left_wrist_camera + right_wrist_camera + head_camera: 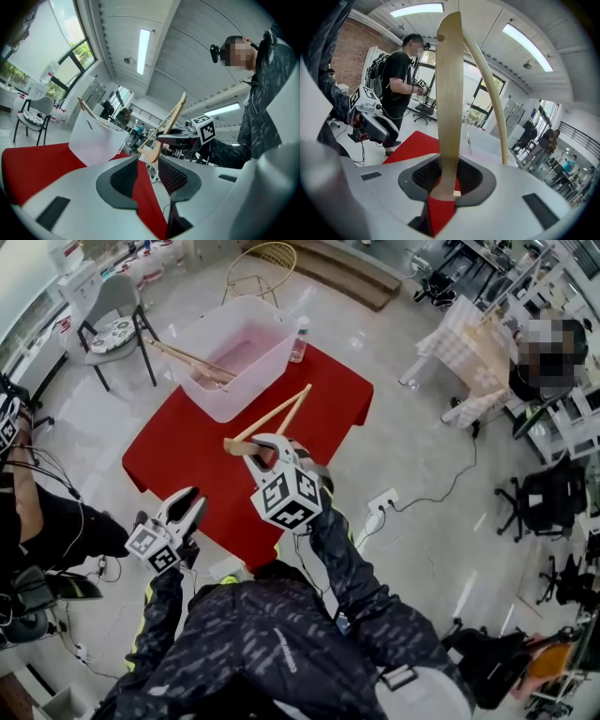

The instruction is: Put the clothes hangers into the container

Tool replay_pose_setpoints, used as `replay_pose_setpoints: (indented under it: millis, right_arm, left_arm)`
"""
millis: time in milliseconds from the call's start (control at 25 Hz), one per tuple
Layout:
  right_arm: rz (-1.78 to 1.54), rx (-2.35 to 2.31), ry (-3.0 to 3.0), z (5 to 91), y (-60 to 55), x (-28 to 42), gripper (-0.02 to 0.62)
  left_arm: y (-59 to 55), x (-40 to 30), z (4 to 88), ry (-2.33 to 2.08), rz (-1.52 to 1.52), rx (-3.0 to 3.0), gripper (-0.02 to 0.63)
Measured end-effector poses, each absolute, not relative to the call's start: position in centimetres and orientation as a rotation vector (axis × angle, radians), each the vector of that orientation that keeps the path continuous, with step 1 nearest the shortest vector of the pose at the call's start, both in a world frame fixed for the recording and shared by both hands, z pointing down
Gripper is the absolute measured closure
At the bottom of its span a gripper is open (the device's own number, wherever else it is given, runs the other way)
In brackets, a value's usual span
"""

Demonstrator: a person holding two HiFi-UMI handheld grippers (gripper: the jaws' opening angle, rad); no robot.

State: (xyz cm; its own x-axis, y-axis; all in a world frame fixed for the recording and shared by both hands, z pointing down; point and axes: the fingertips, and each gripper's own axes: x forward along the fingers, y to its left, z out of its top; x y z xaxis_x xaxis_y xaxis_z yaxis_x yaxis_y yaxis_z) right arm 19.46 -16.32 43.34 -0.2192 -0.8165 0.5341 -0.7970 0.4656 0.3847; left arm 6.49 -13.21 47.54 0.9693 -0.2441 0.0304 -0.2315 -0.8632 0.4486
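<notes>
Hanger drop, midway: a person holds a wooden hanger above a red table, short of the container it is meant for. The right gripper pinches the hanger by one end, its jaws closed on the wood, and the rest of the frame slants up and away toward the container's near wall. The left gripper hangs near the table's near edge with its jaws spread and nothing between them — it takes no part in the carry.

The container, a translucent white tub, sits at the far side of the table. A stowed hanger lies inside it, its arms leaning up past the left rim. Whether more than one lies there cannot be told from these views. The rest of the tub's pinkish floor looks bare. A bottle stands on the table just beside the tub's far right corner, and a chair stands on the floor well off to the left.

By the look of things the job is well along: at least one hanger is in, one is in hand and not yet over the rim, and no other shows on the red table — so the held one seems to be the last in sight. What appears to be left is to bring it over the rim, lower it and let go.
</notes>
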Motion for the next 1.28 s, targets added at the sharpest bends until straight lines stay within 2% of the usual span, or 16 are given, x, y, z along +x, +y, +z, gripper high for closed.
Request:
replay_pose_setpoints:
  millis: [760,1280]
  right_arm:
    - [-0.319,1.309,-2.038,31.3,-21.9,21.3,0.499]
    - [-0.357,1.204,-2.123,29.0,-30.1,21.2,0.499]
  left_arm:
    - [-12.3,6.3,46.1,-0.412,-0.083,2.667,0.486]
    - [-12.8,5.9,47.2,-0.532,-0.094,2.620,0.486]
